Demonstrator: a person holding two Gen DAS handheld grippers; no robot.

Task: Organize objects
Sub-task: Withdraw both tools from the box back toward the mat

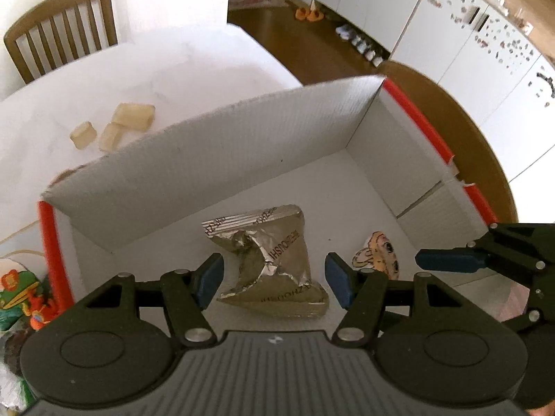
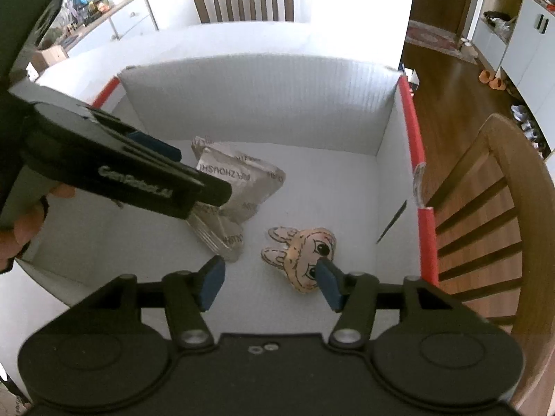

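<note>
1. A white cardboard box (image 1: 215, 159) with red edges sits open on a white table (image 1: 156, 69), and both grippers point down into it.
2. The left gripper (image 1: 274, 280) hangs over a crumpled silver foil packet (image 1: 267, 260) that lies flat on the box floor; the jaws are spread, with the blue pads on either side of the packet and a gap showing at each pad (no pinch).
3. The right gripper (image 2: 270, 280) hovers above a small rabbit-face packet (image 2: 301, 253) that lies on the box floor, right of the foil packet and near the right wall. Its jaws are spread too; the right pad overlaps the rabbit face in the right wrist view, but whether it touches cannot be told, and nothing sits between the pads.
4. In the right wrist view the left gripper reaches in from the left, held by a person's hand (image 2: 24, 222), and covers part of the foil packet.
5. On the table beyond the far wall of the box lie three pale yellowish blocks (image 1: 114, 124), close together.
6. Colourful snack wrappers (image 1: 20, 298) lie on the table outside the box's left wall (only partly in view).
7. A wooden chair (image 1: 62, 27) stands at the far side of the table, another wooden chair (image 2: 492, 208) at the right.
</note>
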